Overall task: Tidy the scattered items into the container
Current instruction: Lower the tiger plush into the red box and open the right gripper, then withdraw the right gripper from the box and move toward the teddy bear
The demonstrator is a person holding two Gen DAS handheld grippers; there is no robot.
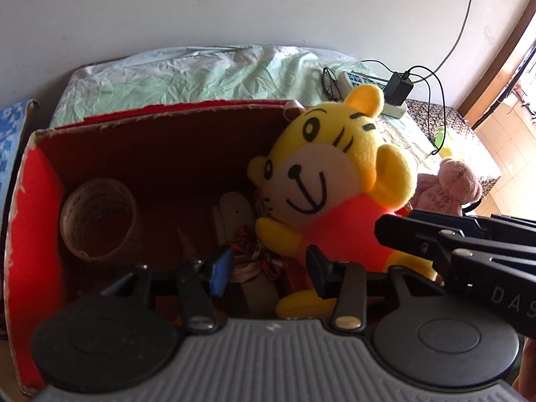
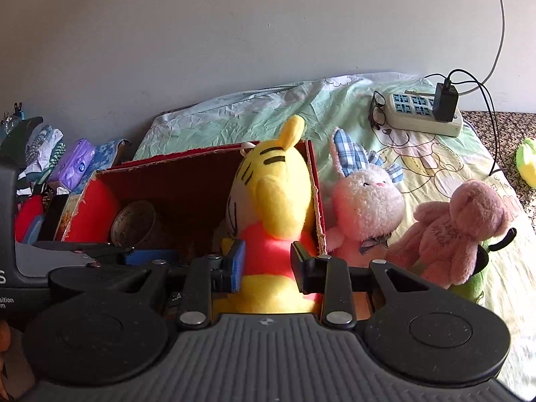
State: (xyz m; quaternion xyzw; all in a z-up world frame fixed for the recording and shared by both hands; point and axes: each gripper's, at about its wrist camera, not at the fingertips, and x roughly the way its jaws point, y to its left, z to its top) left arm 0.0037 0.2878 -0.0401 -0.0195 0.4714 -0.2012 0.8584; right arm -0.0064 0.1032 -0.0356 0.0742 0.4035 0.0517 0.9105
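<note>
Two grippers meet at the box [image 1: 160, 114]: right gripper [image 2: 267, 268] fingers clench the tiger plush [image 2: 278, 201], left gripper [image 1: 268, 271] fingers released.

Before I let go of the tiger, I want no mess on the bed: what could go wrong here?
The tiger plush leans against the box wall with its head above the rim; once the right gripper releases, it may tip out toward the rabbit plush. Inside, the tape roll and small items leave little room, so it may sit high.
</note>
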